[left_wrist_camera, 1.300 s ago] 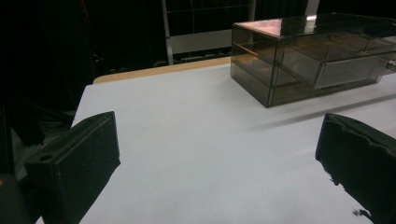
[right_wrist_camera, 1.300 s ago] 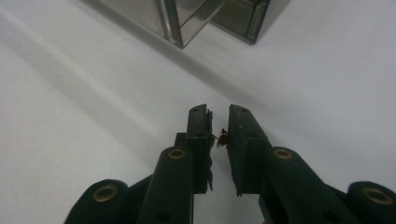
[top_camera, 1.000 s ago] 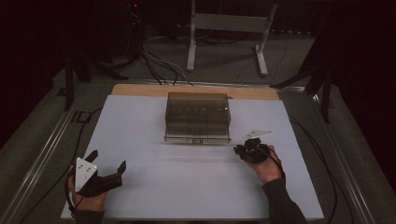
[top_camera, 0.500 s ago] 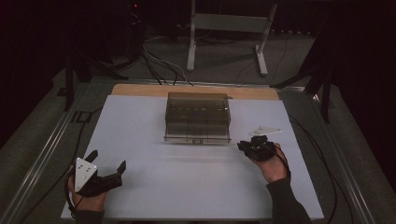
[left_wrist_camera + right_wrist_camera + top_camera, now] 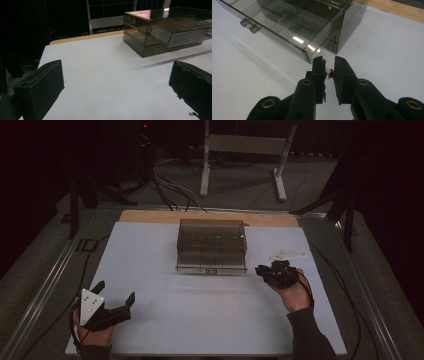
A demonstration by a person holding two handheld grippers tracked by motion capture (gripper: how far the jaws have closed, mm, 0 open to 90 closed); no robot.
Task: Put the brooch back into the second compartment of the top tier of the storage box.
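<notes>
A smoky see-through drawer box (image 5: 212, 245) stands mid-table on the white sheet (image 5: 200, 320). In the right gripper view its lower drawer (image 5: 287, 35), which has a small knob (image 5: 249, 26), sticks a little out of the casing. My right gripper (image 5: 263, 270) hovers just off the box's front right corner. Its jaws are nearly together, with a tiny brown object (image 5: 331, 73) pinched between them. My left gripper (image 5: 116, 291) rests low at the front left, far from the box (image 5: 165, 32). It is open with nothing between its jaws.
A wooden board edge (image 5: 150, 216) runs behind the white sheet. Beyond the table stand a white metal frame (image 5: 240, 150) and loose cables (image 5: 170, 185). Metal rails (image 5: 45, 290) border the table's sides. A black cable (image 5: 345, 290) trails from the right hand.
The right gripper has drifted slightly right and away from the box's front. The left gripper has stayed put.
</notes>
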